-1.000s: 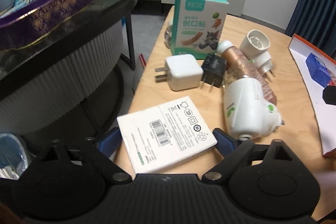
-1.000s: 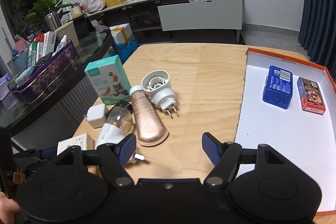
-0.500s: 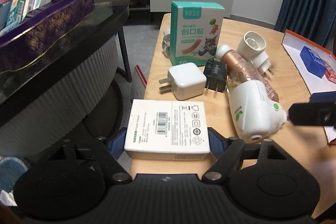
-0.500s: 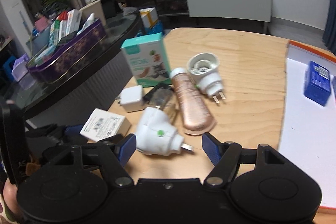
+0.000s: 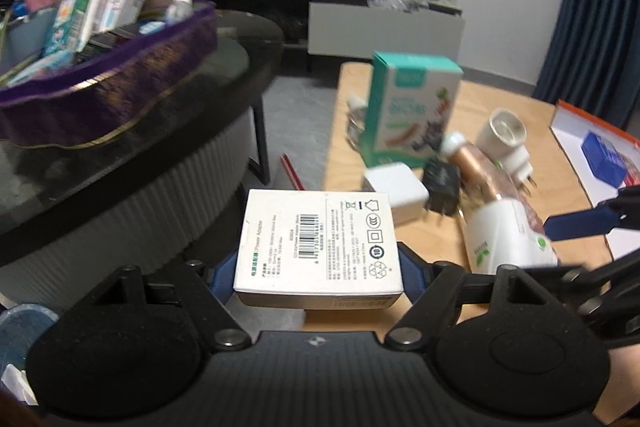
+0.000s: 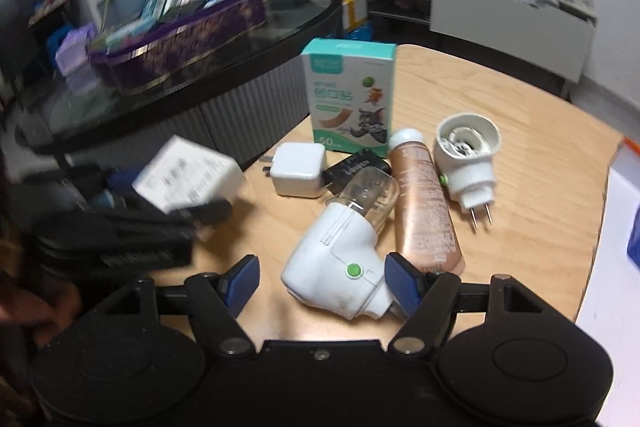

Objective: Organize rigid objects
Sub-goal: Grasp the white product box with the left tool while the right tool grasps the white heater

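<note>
Having closed on the white box [image 5: 318,247], left tool [image 5: 316,273] lifted it off the table.

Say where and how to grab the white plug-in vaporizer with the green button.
Grip the white plug-in vaporizer with the green button across its broad plastic body, coming from above with the right gripper, which straddles it. The clear glass bottle at its far end looks rounder and slipperier, so avoid that.

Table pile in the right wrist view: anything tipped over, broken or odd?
The white plug-in vaporizer lies on its side, its clear bottle against the bronze tube, also lying flat. Nothing looks spilled or broken.
</note>
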A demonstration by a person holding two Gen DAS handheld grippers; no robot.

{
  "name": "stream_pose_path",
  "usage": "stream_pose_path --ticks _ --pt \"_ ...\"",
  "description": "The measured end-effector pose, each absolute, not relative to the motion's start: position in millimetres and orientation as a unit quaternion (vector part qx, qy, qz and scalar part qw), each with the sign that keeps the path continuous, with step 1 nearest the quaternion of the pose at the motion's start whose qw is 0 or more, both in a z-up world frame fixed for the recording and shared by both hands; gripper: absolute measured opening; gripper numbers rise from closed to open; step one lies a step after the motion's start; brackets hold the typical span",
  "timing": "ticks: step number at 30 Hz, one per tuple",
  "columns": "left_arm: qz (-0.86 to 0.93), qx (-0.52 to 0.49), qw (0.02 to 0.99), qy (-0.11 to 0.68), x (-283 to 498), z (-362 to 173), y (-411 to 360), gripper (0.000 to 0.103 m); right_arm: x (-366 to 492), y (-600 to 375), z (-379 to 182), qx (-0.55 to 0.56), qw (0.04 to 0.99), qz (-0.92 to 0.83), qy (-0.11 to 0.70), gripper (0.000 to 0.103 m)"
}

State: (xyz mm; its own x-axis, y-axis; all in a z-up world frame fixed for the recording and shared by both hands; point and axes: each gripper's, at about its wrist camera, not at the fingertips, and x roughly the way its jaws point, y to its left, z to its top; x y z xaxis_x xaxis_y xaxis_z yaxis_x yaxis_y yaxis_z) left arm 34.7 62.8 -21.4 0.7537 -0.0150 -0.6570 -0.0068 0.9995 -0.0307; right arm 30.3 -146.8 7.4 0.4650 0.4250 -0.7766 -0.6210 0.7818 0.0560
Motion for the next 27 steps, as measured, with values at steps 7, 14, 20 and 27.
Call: stream_pose_path --ticks 7,14,20,27 --pt "0.0 -0.029 0.939 0.342 39 -12 67 0.079 41 -125 -17 -0.201 0.828 0.327 0.409 0.084" --pt "-0.009 -0.027 0.94 0.341 37 -9 60 0.079 41 -132 -25 -0.181 0.836 0.335 0.395 0.078" --pt "-0.025 -0.029 0.941 0.337 34 -4 49 0.079 21 -152 4 -0.14 0.864 0.329 0.355 0.078" --pt "-0.069 -0.023 0.944 0.322 30 16 10 0.079 1 -210 52 -0.1 0.903 0.271 0.318 0.078"
